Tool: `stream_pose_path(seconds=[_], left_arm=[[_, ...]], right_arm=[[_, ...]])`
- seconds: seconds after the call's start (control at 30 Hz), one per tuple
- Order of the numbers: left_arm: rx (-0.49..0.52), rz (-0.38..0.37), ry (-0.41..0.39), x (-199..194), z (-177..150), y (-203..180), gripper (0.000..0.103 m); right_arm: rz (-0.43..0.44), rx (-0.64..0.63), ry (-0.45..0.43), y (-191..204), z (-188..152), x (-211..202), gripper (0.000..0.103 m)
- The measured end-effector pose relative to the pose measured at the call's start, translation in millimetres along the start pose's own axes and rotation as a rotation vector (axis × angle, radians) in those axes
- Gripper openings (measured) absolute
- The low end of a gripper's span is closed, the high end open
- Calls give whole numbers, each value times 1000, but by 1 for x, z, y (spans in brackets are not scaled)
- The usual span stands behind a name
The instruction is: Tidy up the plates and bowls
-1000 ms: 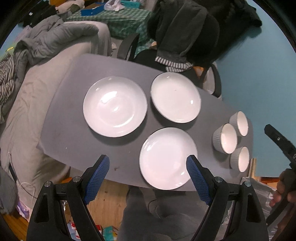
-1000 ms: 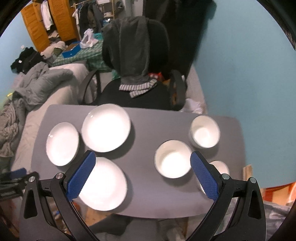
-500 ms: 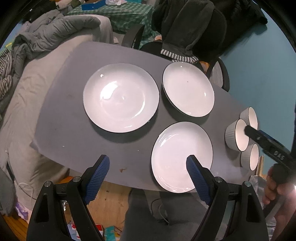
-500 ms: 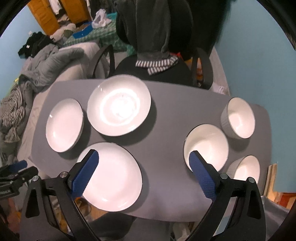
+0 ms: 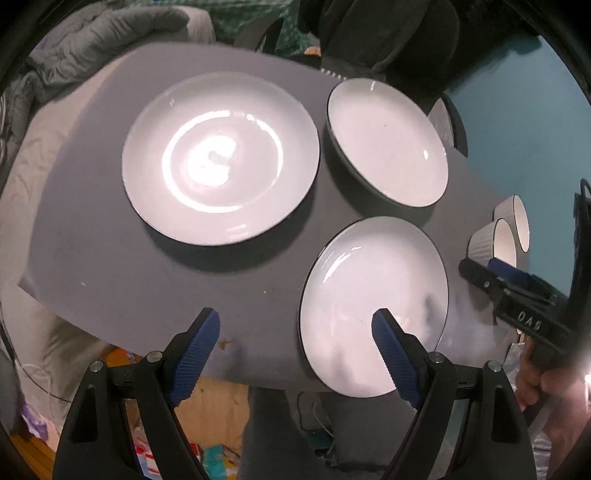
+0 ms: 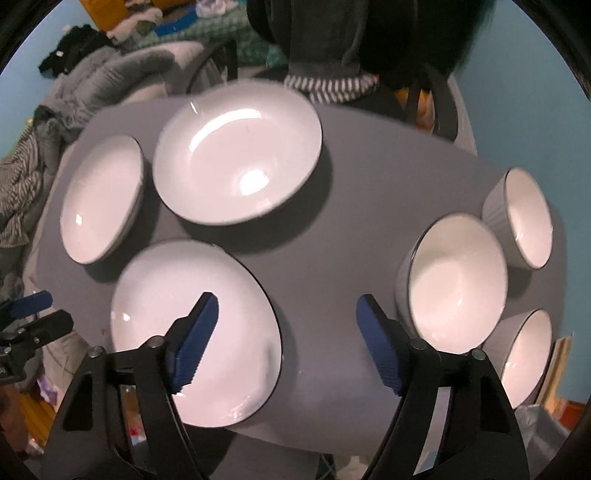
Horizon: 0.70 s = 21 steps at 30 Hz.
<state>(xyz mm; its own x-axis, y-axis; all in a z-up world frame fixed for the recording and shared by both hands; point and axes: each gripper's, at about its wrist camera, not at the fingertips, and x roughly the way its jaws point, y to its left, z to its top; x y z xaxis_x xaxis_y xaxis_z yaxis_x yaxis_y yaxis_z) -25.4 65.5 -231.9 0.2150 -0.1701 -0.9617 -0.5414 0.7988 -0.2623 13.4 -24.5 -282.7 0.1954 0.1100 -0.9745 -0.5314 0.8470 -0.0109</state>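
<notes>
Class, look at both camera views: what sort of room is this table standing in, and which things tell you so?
Probably a lived-in bedroom or studio, not a kitchen: a bed with a rumpled grey duvet beside the grey table, clothes heaped along one side, and an office chair draped with dark garments.

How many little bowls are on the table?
3, all at the table's right end: the far bowl by the blue wall, the middle bowl closest to the right gripper, and the near bowl at the table's edge. None looks hidden.
</notes>
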Motion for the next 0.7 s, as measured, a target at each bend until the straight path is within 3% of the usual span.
stream_pose_path(seconds=[0.23,0.53,0.7], left_arm=[[32,23,10,17,-5,-4,86],[-20,13,63,37,-10,10,86],[-31,14,97,46,-12,17,75]], right_arm=[[39,16,39,-6,-6,20,78],[85,21,82,-10,-14,30,50],[125,23,123,-13,-18,36,41]])
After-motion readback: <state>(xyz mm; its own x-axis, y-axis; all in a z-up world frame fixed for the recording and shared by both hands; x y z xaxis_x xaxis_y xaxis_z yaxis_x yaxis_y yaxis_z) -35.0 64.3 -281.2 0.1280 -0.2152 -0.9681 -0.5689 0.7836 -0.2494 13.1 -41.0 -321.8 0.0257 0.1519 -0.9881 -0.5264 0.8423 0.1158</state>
